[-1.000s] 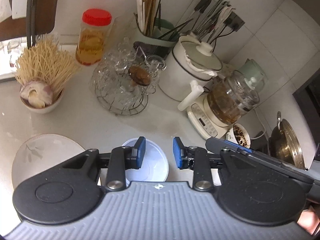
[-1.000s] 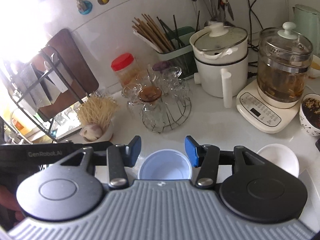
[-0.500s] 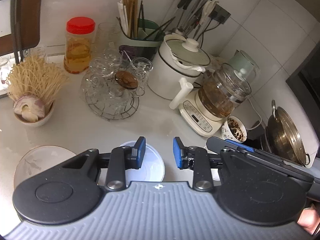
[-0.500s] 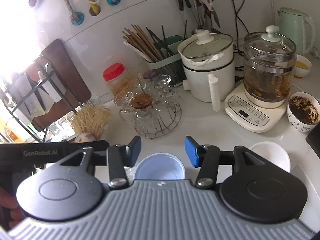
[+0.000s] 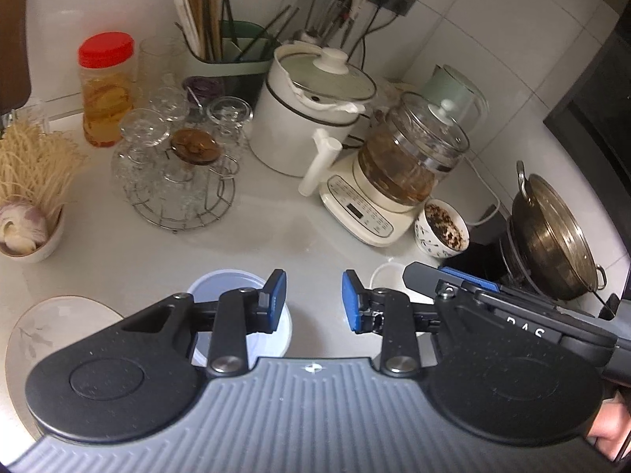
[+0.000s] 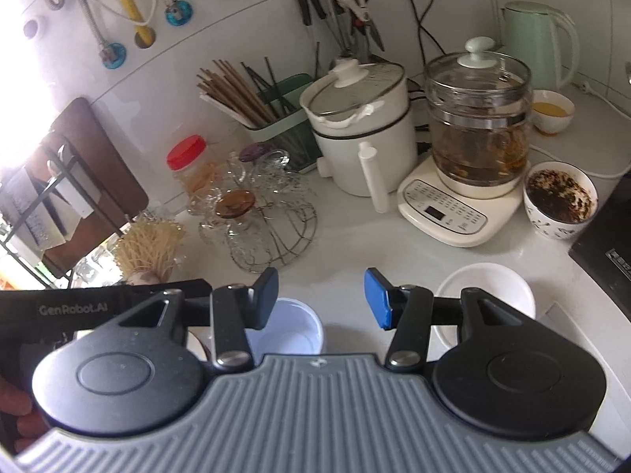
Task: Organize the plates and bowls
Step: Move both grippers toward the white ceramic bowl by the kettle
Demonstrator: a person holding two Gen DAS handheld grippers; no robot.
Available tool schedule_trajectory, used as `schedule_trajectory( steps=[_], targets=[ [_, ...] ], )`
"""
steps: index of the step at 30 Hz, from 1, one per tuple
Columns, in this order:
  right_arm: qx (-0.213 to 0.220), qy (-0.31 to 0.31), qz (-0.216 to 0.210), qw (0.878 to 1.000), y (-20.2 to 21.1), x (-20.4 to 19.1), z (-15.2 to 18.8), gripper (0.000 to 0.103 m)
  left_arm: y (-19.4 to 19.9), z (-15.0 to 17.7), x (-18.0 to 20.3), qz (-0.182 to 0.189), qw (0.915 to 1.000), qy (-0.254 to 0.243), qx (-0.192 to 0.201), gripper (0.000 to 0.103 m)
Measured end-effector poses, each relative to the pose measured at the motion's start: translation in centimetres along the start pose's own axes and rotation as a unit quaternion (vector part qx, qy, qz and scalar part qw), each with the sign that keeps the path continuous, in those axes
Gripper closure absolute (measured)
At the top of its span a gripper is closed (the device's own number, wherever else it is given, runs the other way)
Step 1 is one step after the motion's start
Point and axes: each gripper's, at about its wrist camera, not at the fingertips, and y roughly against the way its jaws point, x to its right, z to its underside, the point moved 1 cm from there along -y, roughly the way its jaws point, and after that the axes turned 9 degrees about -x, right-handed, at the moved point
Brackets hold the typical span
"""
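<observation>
A pale blue-white bowl (image 5: pixel 221 287) sits on the white counter, mostly under the left finger of my left gripper (image 5: pixel 313 299), which is open and empty above it. The same bowl (image 6: pixel 295 327) lies under the left finger of my right gripper (image 6: pixel 321 297), also open and holding nothing. A flat plate with a leaf print (image 5: pixel 47 327) rests at the counter's lower left. A small white bowl (image 6: pixel 489 287) stands to the right, behind the right gripper's right finger; in the left wrist view its rim (image 5: pixel 384 276) peeks out beside the other gripper's body (image 5: pixel 512 307).
At the back stand a wire rack of glass cups (image 5: pixel 177 173), a red-lidded jar (image 5: pixel 104 86), a chopstick holder (image 5: pixel 221 51), a white pot (image 5: pixel 311 114), a glass kettle on its base (image 6: pixel 469 149) and a patterned cup (image 6: pixel 560 201). A noodle bowl (image 5: pixel 27 197) sits left, a wok (image 5: pixel 552 236) right.
Both views have slid toward the right of the counter and rolled a little; the blue-white bowl now lies under the left fingers instead of between the jaws. Neither gripper's opening has changed.
</observation>
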Motion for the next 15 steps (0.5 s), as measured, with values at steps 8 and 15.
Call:
schedule_trajectory(
  steps=[8,15],
  targets=[
    [-0.010,-0.017,0.015,1.000,0.3,2.1,0.6,0.051,-1.7,-0.1,1.9,0.010,0.9996,-0.019,-0.021,0.066],
    [-0.004,-0.059,0.041,0.997,1.2,5.0,1.3,0.051,-3.8,-0.5,3.7,0.025,0.9978,-0.040,-0.047,0.065]
  ],
)
